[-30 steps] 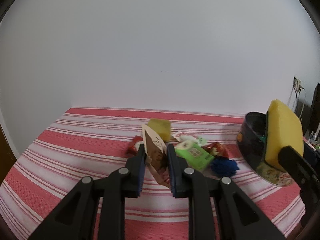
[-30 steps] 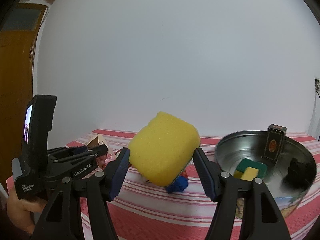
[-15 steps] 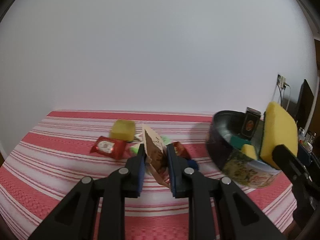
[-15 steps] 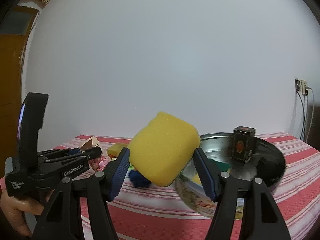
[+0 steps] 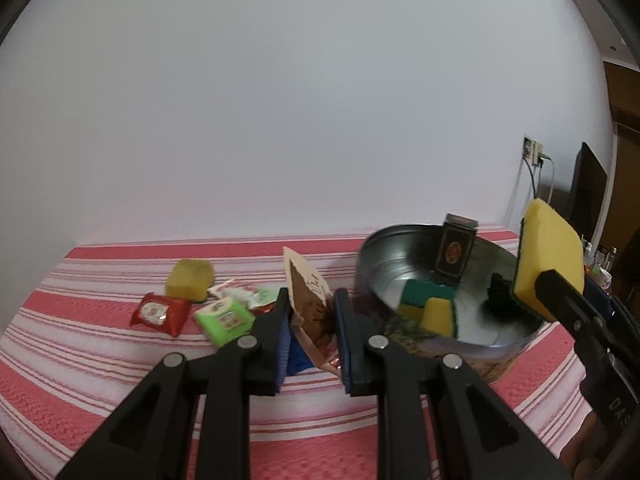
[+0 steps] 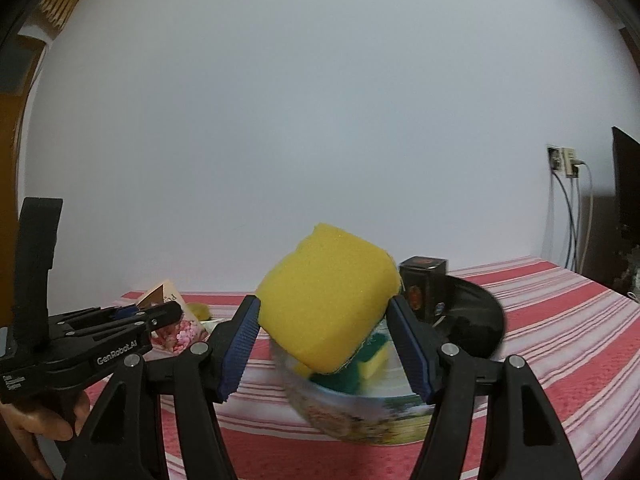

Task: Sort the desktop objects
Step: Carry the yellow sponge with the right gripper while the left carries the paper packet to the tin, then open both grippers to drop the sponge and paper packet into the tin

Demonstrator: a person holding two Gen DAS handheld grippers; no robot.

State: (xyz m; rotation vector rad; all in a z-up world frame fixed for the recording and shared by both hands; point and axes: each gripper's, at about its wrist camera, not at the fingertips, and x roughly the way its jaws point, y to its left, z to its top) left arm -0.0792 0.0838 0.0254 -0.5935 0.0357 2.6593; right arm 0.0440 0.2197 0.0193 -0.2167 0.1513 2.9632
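My left gripper point(image 5: 310, 320) is shut on a brown and cream snack packet point(image 5: 310, 296), held above the striped cloth just left of the round metal tin point(image 5: 368, 276). My right gripper point(image 6: 324, 340) is shut on a yellow sponge point(image 6: 328, 300), held over the tin's point(image 6: 360, 416) near rim; the sponge also shows in the left wrist view point(image 5: 548, 256). In the tin lie a green and yellow sponge point(image 5: 434, 308), a dark upright box point(image 5: 456, 252) and a black lump point(image 5: 500, 296). The left gripper point(image 6: 160, 314) shows at the left of the right wrist view.
On the red striped cloth point(image 5: 100, 360) left of the tin lie a red packet point(image 5: 160, 312), a green packet point(image 5: 224, 318), a small yellow sponge point(image 5: 190, 280) and white wrappers point(image 5: 240, 292). A wall socket with cables point(image 6: 564, 160) and a dark screen point(image 6: 626, 188) stand at the right.
Both grippers have swung right toward the tin. The yellow sponge now hangs over the tin's rim, and the packet in my left gripper is close beside the tin.
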